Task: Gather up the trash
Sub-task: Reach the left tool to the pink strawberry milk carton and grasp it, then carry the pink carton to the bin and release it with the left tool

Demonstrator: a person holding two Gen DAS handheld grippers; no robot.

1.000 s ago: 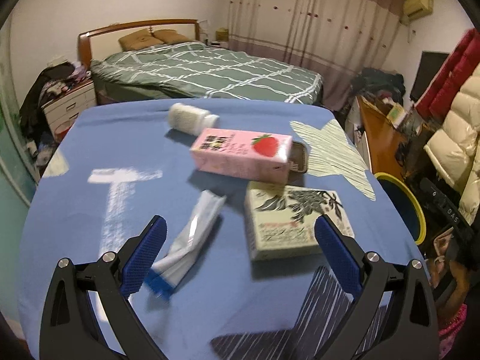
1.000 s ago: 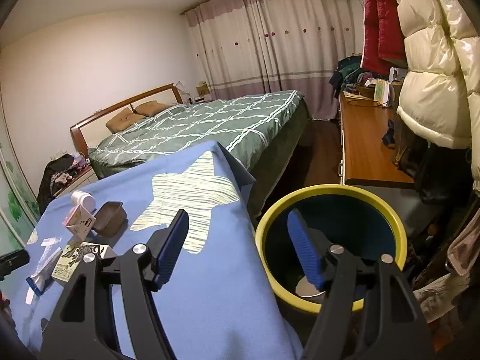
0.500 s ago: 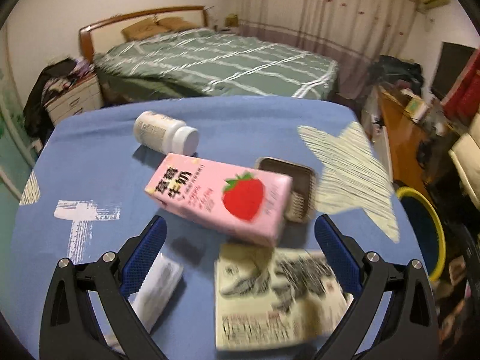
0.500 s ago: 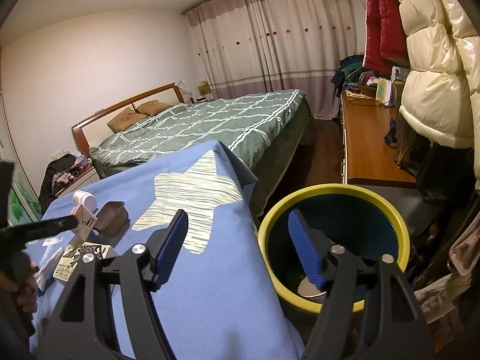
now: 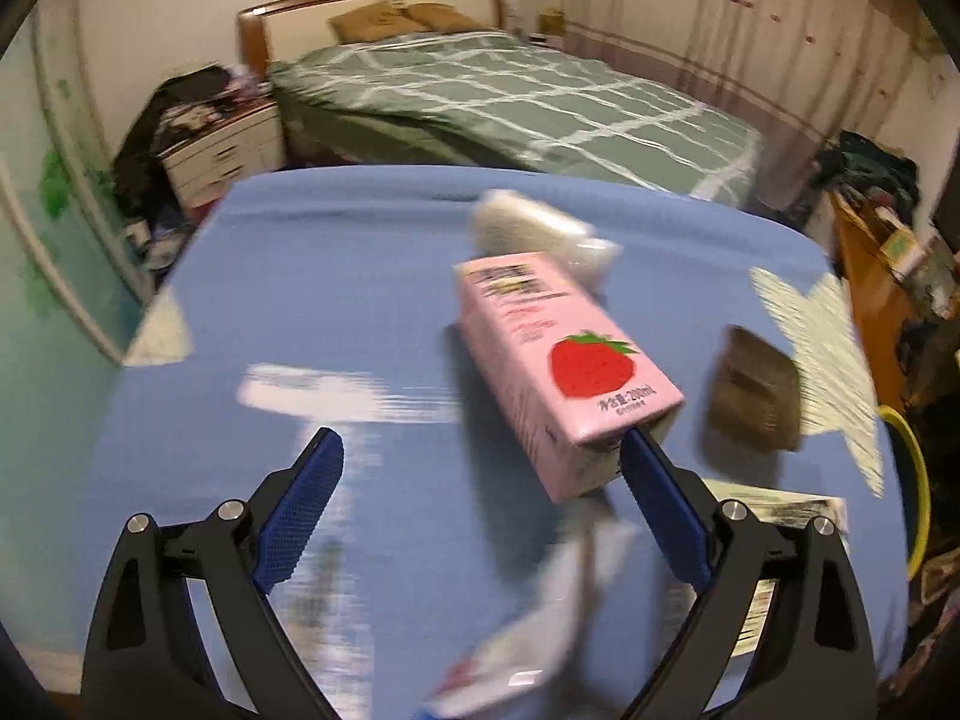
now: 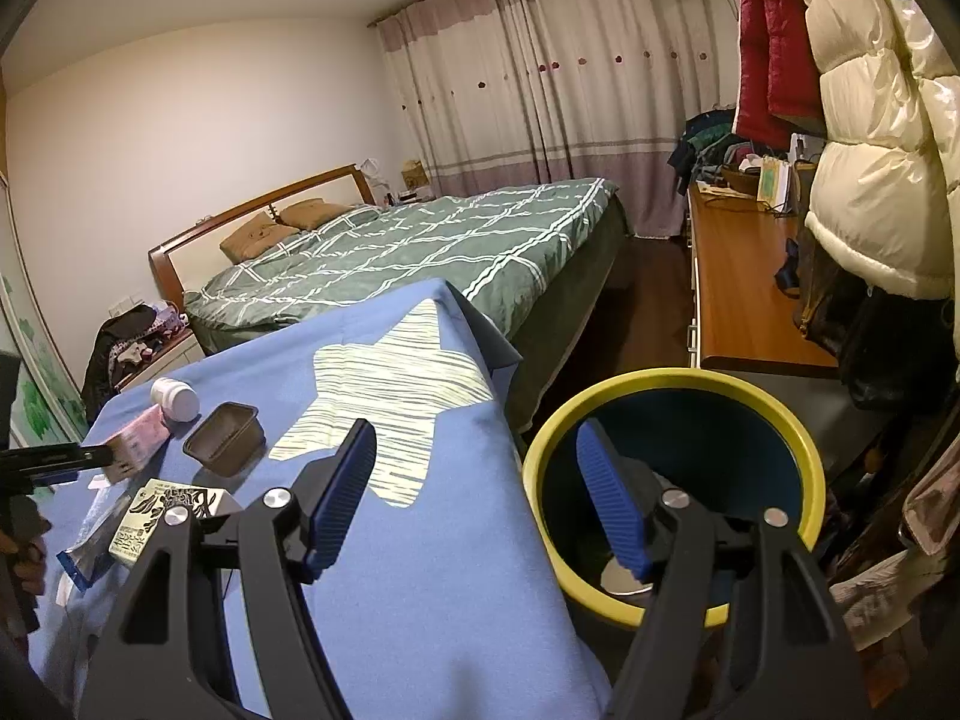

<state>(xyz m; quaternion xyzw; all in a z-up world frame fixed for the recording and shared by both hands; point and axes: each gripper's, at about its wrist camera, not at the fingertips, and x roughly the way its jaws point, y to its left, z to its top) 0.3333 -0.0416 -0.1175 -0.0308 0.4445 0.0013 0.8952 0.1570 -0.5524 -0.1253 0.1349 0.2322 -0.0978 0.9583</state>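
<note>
Reaching w/ left hand-held gripper [image 5: 480, 456], jaws wide, nothing held; pink strawberry carton [image 5: 564, 366] is lying on blue worktop [image 5: 312, 300] touching its right finger. Right hand-held gripper [image 6: 477, 495] is hovering wide, empty, by yellow-rimmed bin [image 6: 672, 384]. Bottle, tray, box, tube are waiting uncollected; most of task left.

A green checked bed [image 6: 420, 246] stands beside pink curtains [image 6: 540, 78].

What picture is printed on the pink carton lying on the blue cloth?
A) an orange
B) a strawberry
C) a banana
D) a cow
B: the left wrist view shows a red strawberry with a green top on the side of the pink carton, which lies on the blue cloth just ahead of the open left gripper.
</note>
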